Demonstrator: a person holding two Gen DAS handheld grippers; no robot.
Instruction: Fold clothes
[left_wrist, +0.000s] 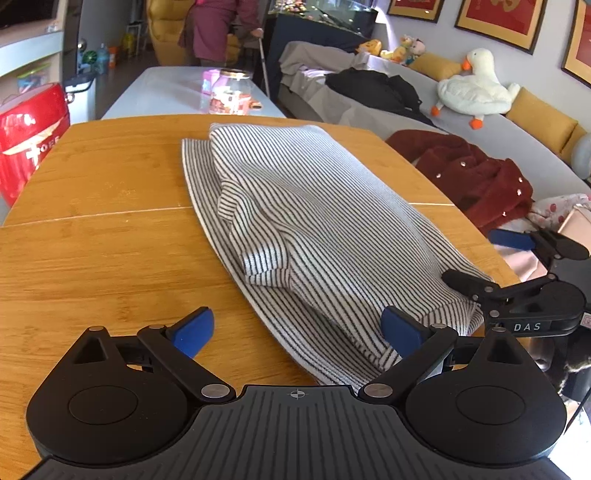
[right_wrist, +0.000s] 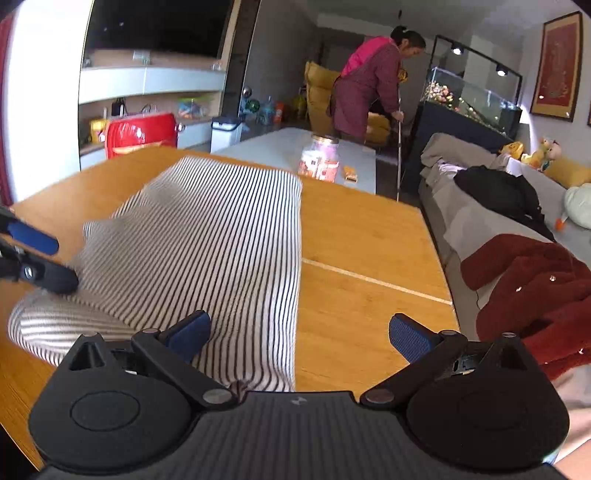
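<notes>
A striped garment (left_wrist: 295, 221) is laid lengthwise along the middle of the wooden counter (left_wrist: 92, 258), partly folded, with a sleeve turned in over its upper layer. The left tool (left_wrist: 299, 330) is held low at the garment's near end, its blue pads spread wide; the left pad rests over bare wood and the right pad (left_wrist: 400, 332) is seen over the cloth, nothing being pinched between them. The right tool (right_wrist: 299, 332) is likewise spread apart, one pad over the garment's near right edge and the other over the bare counter. In the left wrist view this tool is seen at the garment's near right corner; whether its finger touches the fabric there cannot be told for certain. Beyond the counter, a grey sofa (left_wrist: 461, 122) is covered with a red coat (left_wrist: 480, 177) and a plush goose (left_wrist: 476, 88).
</notes>
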